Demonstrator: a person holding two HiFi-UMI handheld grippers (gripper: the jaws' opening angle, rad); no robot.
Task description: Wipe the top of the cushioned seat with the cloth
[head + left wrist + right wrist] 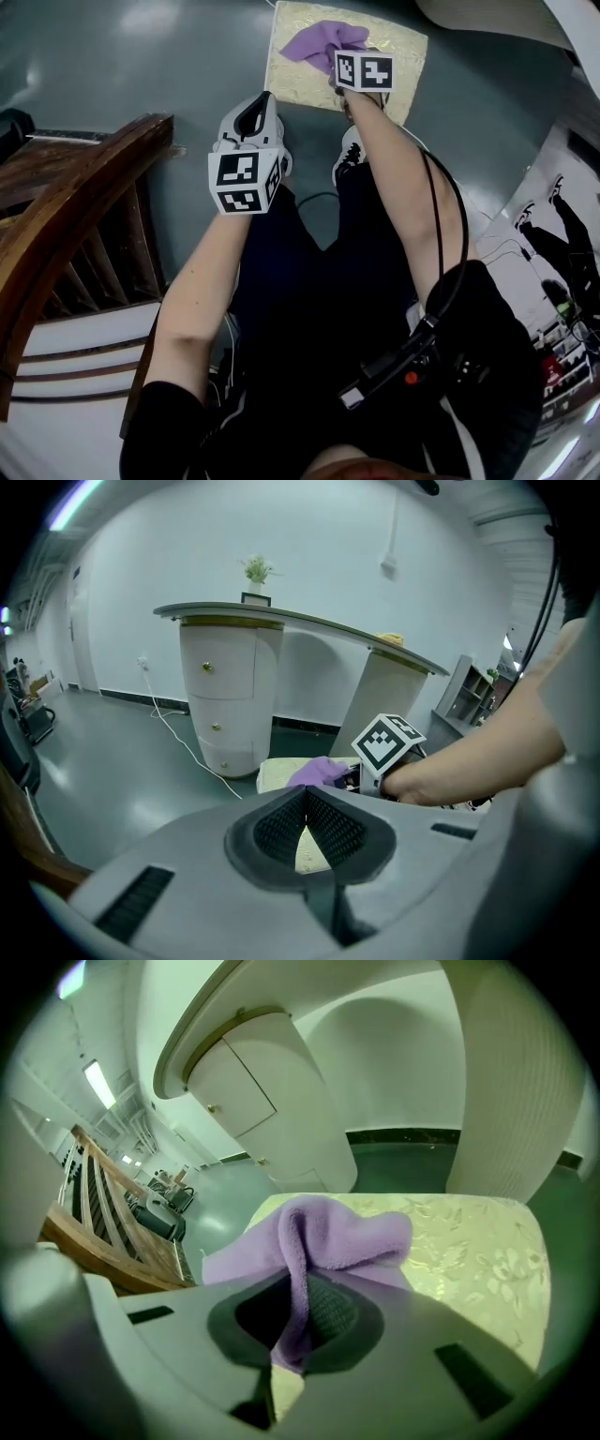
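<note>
A pale yellow cushioned seat (pixel 394 47) with a floral pattern stands on the floor ahead of me. A purple cloth (pixel 319 41) lies bunched on its top, toward the left. My right gripper (pixel 345 58) is shut on the cloth (pixel 319 1241) and holds it against the seat (pixel 469 1241). A fold of cloth runs up between its jaws. My left gripper (pixel 253 114) hangs shut and empty short of the seat's near-left corner. In the left gripper view its jaws meet (pixel 306 803), with the seat (pixel 277 772) and cloth (pixel 319 771) beyond.
A dark wooden chair (pixel 75 197) with slatted back stands at my left. A white curved counter (pixel 225 696) with drawers rises behind the seat, a white cable (pixel 178 733) trailing from it across the grey-green floor. My legs and shoes (pixel 349 155) stand just before the seat.
</note>
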